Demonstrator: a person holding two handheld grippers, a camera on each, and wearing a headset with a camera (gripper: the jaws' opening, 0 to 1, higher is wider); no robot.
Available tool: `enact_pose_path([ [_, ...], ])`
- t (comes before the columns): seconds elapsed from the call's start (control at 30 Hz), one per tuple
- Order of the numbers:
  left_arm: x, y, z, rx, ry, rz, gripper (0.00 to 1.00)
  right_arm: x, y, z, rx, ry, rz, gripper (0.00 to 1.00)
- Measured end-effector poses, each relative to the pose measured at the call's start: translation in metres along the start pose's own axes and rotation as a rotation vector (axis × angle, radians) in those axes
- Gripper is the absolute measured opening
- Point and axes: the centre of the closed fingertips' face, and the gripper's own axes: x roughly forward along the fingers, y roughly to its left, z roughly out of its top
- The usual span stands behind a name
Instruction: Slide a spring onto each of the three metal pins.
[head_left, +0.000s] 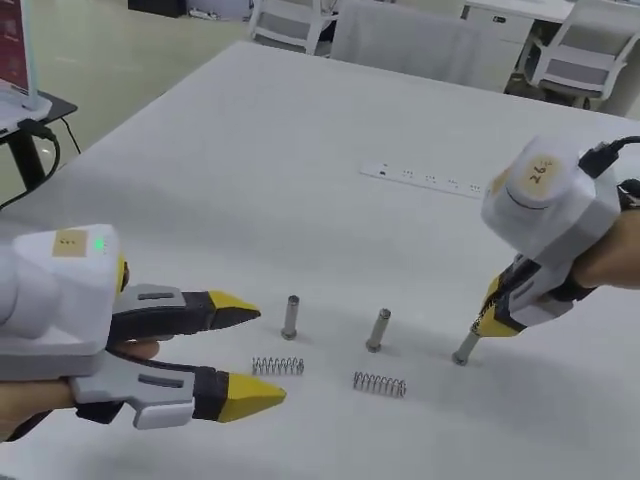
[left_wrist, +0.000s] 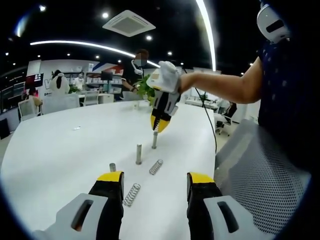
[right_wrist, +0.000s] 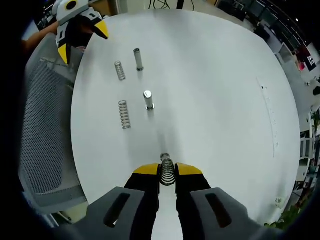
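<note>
At four o'clock, the right gripper (right_wrist: 167, 170) jaws clench a coiled steel spring (right_wrist: 167, 176) over the short metal pin (head_left: 465, 348); keep their axes aligned; left gripper (head_left: 268, 355) gapes.

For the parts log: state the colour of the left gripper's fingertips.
Yellow, clearest in the head view on the left gripper.

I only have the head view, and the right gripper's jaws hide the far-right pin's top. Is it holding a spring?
Observer: Yes. The right gripper view shows the right gripper shut on a spring.
Operator: Is it on the pin yet?
Observer: The spring's far end meets the pin at its top; beyond that it is too blurred to tell.
Operator: Where is the left gripper aimed?
Observer: The left gripper is open, and its view shows a loose spring lying between its jaws' lines.
</note>
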Motion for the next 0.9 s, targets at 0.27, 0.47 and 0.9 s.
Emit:
enact_pose_path([
  [0.27,0.000,-0.001,0.000,0.001,0.001,-0.004,0.45,0.015,0.002,-0.002,0.000,0.031,0.011,0.09],
  [0.47,0.000,0.000,0.000,0.001,0.001,-0.004,0.45,0.029,0.005,-0.005,0.017,0.045,0.036,0.09],
  [0.9,0.000,0.000,0.001,0.002,-0.002,-0.005,0.44,0.044,0.009,-0.010,0.015,0.065,0.047,0.09],
])
